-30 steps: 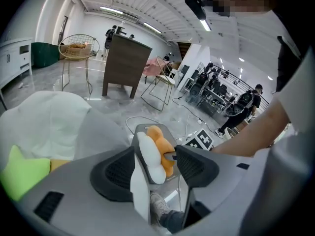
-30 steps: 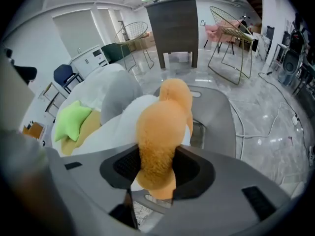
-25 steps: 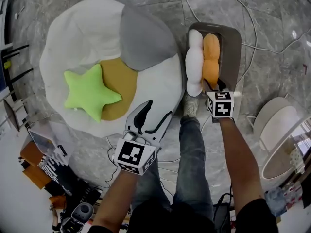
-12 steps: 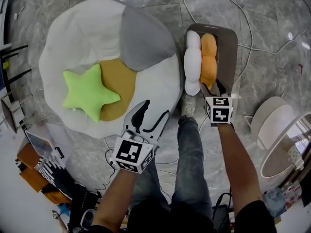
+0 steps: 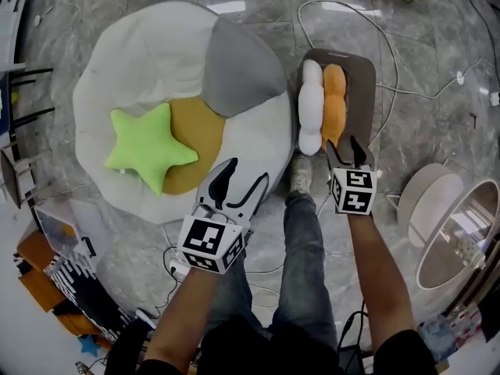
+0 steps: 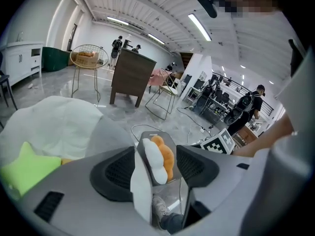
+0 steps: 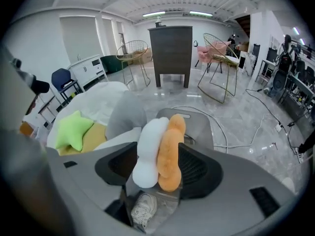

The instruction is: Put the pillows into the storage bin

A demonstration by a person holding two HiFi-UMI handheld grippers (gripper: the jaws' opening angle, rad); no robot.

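A grey-brown storage bin [image 5: 361, 76] stands on the floor with a white pillow [image 5: 311, 106] and an orange pillow [image 5: 334, 104] upright in it, side by side. My right gripper [image 5: 347, 148] is open at the bin's near edge, just short of the orange pillow and touching neither pillow. In the right gripper view both pillows [image 7: 147, 151] [image 7: 170, 154] show past the open jaws. My left gripper [image 5: 241, 183] is open and empty over the near edge of the white bean bag [image 5: 148, 61]. On the bean bag lie a green star pillow [image 5: 148, 145], a mustard pillow [image 5: 195, 139] and a grey pillow [image 5: 238, 69].
White cables [image 5: 391, 69] loop over the marble floor around the bin. A round white stand [image 5: 433, 198] and a mirror [image 5: 461, 244] sit at the right. The person's leg and shoe [image 5: 301, 174] are between bean bag and bin. Clutter [image 5: 47, 272] lies at the lower left.
My right gripper has drawn back a little from the orange pillow toward the person, and its jaws now show spread apart. Both pillows stay in the bin. The left gripper has hardly moved.
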